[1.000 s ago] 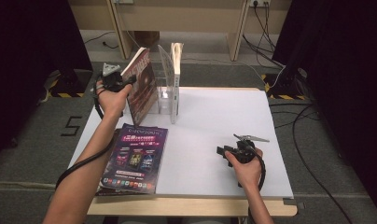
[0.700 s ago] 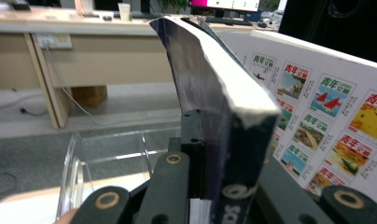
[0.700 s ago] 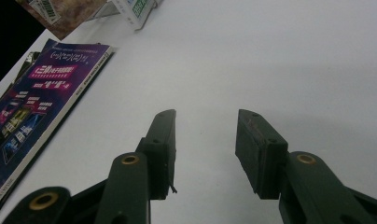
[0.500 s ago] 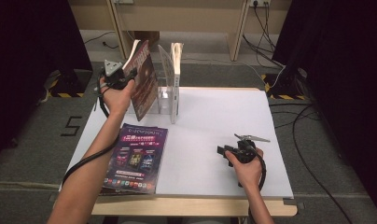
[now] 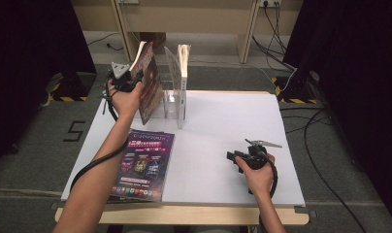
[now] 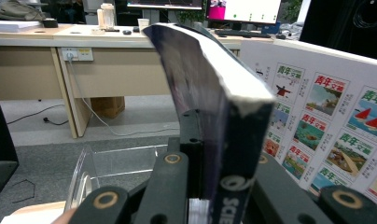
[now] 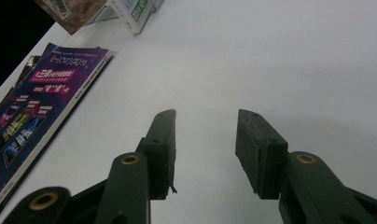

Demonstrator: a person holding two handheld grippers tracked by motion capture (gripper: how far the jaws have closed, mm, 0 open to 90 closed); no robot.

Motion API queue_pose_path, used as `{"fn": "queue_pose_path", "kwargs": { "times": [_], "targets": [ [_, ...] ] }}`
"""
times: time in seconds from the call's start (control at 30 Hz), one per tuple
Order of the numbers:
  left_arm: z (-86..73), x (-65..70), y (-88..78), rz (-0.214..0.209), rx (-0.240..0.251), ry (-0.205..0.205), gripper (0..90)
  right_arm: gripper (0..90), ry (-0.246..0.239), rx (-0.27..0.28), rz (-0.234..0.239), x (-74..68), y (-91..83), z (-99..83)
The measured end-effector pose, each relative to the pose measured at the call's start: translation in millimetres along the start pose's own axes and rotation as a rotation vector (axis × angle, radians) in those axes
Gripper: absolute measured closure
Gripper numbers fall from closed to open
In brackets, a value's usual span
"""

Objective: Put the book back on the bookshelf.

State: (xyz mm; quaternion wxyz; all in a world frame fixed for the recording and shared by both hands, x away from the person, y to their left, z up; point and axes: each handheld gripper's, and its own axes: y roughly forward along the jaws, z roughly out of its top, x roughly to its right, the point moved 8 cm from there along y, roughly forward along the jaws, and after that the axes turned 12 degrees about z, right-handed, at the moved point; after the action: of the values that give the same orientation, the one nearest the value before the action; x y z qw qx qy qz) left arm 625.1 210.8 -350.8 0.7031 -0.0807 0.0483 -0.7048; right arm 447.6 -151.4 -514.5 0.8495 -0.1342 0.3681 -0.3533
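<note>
My left gripper [image 5: 131, 82] is shut on a dark-covered magazine [image 5: 148, 85], held upright and tilted above the table's far left, beside a clear acrylic rack [image 5: 171, 104]. In the left gripper view the magazine [image 6: 214, 116] stands edge-on between the jaws, with the rack's wall [image 6: 116, 163] below. A white-backed magazine [image 5: 183, 80] stands in the rack; its printed cover [image 6: 326, 112] is to the right. A purple magazine [image 5: 143, 162] lies flat at the front left. My right gripper [image 5: 235, 159] rests low over the table at the front right, open and empty [image 7: 205, 149].
The white tabletop [image 5: 223, 126] has bare room in the middle and at the right. The purple magazine [image 7: 32, 98] lies left of the right gripper. Desks, cables [image 5: 301, 131] and dark curtains surround the table.
The left hand has lifted the dark magazine slightly and turned it more upright, nearer the rack. The right gripper has stayed where it was.
</note>
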Motion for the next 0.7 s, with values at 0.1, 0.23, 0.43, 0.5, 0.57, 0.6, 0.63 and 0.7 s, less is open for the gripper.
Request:
{"fn": "queue_pose_path", "kwargs": {
  "times": [0.1, 0.23, 0.43, 0.5, 0.57, 0.6, 0.63, 0.7],
  "targets": [
    [0.1, 1.3, 2.0, 0.007, 0.007, 0.001, 83.8, 58.4, 0.005, -0.003, 0.002, -0.1, 0.6, -0.5],
    [0.2, 4.0, 5.0, 0.016, 0.011, 0.001, 83.8, 58.4, 0.005, -0.004, 0.005, 0.1, 1.5, -0.6],
    [7.9, 9.1, 9.5, 0.011, 0.026, 0.008, 83.8, 58.4, 0.006, -0.001, 0.008, -0.2, 1.6, 0.2],
    [7.7, 10.9, 9.4, 0.012, 0.035, 0.018, 83.8, 58.4, 0.007, -0.003, 0.005, 0.3, 1.0, -0.8],
    [6.0, 11.9, 9.7, 0.01, 0.041, 0.018, 83.8, 58.5, 0.008, -0.002, 0.004, 0.4, 0.3, -0.9],
    [4.3, 12.2, 10.4, 0.008, 0.04, 0.016, 83.8, 58.4, 0.004, 0.0, 0.005, 0.3, 0.1, -0.6],
    [3.1, 12.3, 10.8, 0.007, 0.042, 0.013, 83.8, 58.4, 0.007, -0.001, 0.005, -0.6, -0.2, -0.5],
    [0.0, 12.3, 11.6, 0.008, 0.044, 0.011, 83.7, 58.4, -0.001, 0.001, 0.008, -1.1, 0.1, 0.2]
  ]
}}
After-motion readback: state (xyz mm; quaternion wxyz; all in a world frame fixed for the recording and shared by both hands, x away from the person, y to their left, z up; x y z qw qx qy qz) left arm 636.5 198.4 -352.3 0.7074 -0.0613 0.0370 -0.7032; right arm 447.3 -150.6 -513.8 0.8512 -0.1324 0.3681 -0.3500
